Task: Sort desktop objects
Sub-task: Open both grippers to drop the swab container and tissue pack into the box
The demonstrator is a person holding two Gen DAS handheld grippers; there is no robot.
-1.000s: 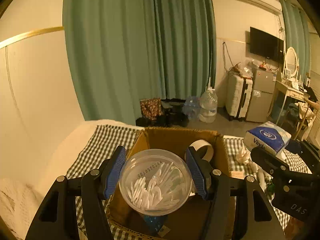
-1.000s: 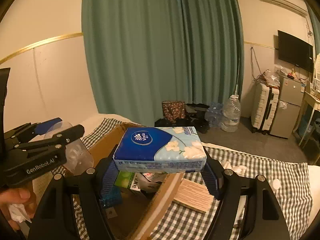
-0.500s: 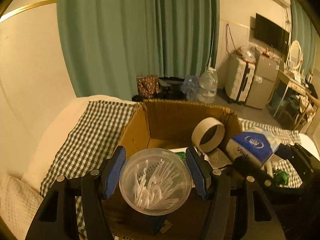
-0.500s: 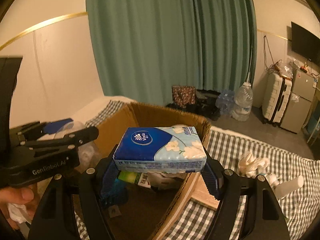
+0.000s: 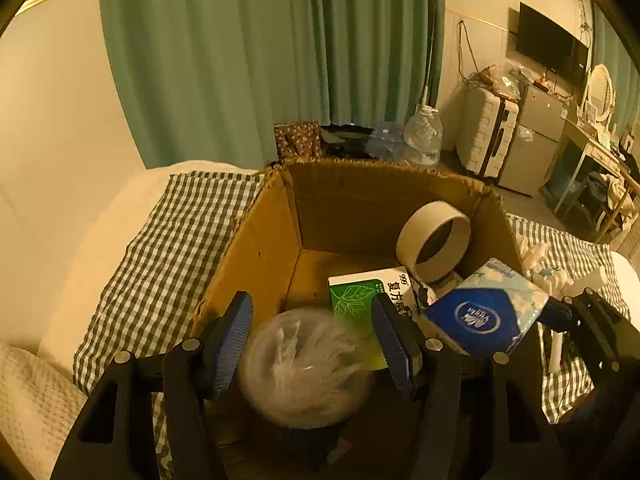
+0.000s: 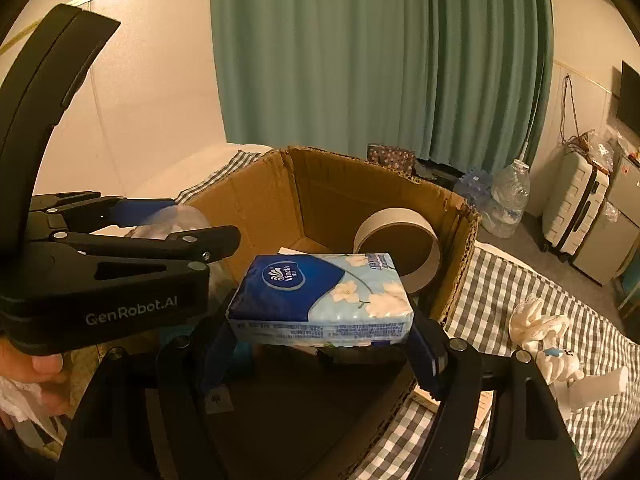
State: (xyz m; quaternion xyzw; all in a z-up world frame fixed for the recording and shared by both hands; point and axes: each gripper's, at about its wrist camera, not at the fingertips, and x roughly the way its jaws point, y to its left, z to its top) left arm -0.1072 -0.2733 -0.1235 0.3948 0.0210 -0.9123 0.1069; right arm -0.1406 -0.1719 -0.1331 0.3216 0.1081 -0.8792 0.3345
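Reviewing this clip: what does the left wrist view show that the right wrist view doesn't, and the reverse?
Only the left wrist view shows the green medicine box in the cardboard box and the wall TV clearly. Only the right wrist view shows the person's hand under the left gripper. Both show the tape roll, the tissue pack in the right gripper, and the clear tub.

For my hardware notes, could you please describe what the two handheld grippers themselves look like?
Both are matte black plastic with cut-out arms and silver pivot screws. The left gripper and right gripper each have ribbed blue finger pads. White "GenRobot.AI" lettering marks the left one's side. No cables or sleeves show.
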